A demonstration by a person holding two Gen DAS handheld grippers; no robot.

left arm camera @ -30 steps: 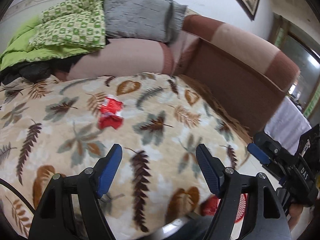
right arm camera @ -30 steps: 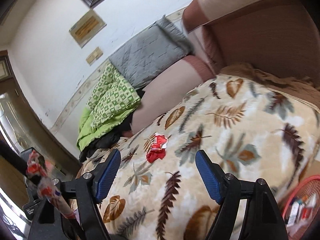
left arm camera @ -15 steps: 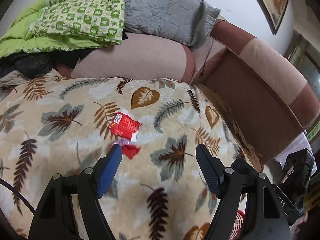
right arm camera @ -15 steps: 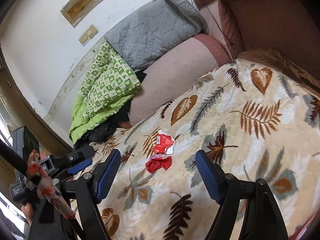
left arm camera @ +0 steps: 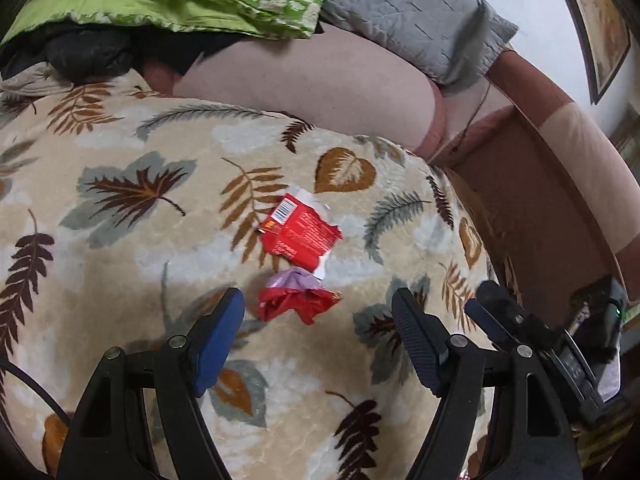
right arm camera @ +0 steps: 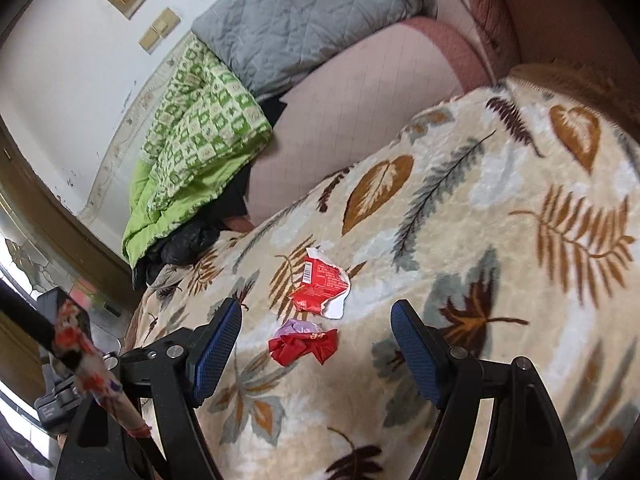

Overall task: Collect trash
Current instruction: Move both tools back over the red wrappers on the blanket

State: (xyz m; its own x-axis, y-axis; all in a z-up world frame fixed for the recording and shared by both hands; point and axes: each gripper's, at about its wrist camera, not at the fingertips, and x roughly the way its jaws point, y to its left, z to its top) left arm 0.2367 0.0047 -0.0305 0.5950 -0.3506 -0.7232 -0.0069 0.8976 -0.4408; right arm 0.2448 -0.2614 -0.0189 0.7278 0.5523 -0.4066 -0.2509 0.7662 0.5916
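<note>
Both hand-held grippers, left [left arm camera: 318, 334] and right [right arm camera: 316, 338], hang wide open and empty over the leaf-print blanket [left arm camera: 120, 264], lining up on the crumpled red wrapper [left arm camera: 298, 304]; next call: drop and pinch.

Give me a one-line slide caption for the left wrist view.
Open left gripper poised over a crumpled red wrapper beside a flattened red wrapper on a leaf-print blanket.

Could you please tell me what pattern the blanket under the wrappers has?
Cream blanket with brown, rust and grey-green leaves; clearest in the left wrist view.
</note>
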